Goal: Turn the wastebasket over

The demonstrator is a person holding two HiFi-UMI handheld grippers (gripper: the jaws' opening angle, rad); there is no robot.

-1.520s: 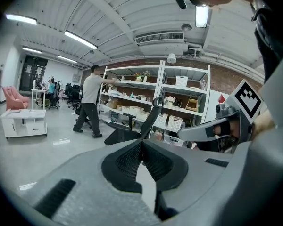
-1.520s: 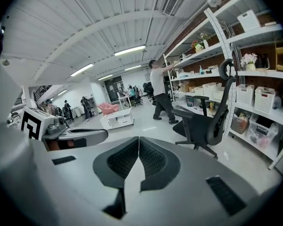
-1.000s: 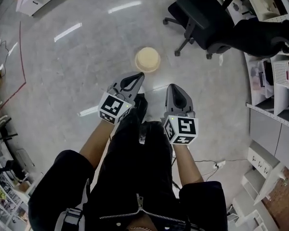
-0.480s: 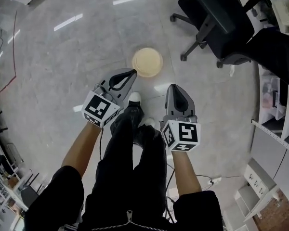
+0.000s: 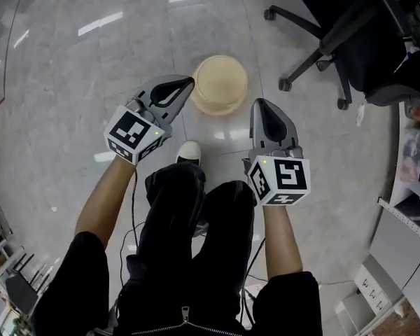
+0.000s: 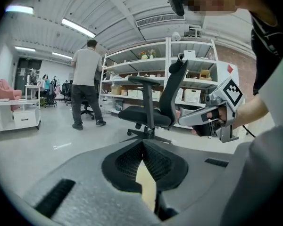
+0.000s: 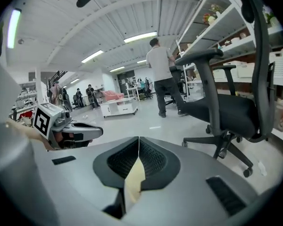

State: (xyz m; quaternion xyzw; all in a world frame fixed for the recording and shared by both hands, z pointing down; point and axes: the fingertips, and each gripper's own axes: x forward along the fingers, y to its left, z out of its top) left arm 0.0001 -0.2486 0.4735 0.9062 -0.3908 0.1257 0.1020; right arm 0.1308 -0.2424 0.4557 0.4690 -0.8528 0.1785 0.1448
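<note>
Both my grippers have come down toward the floor since the earlier frames, and the wastebasket (image 5: 220, 82) now looks larger in the upper middle of the head view. My left gripper (image 5: 187, 83) points its tip just beside the basket's left edge, and my right gripper (image 5: 260, 105) is near its lower right. Each has its jaws pressed together on nothing. I judge the turning not yet begun. I count one wastebasket, two grippers and one office chair (image 5: 364, 40) at upper right.

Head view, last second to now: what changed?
Both sank toward the wastebasket: the left hand-held gripper is now beside its rim, the right hand-held gripper just short of it. Nothing grasped or released. Jaws stayed shut and empty; wastebasket has not moved.
</note>
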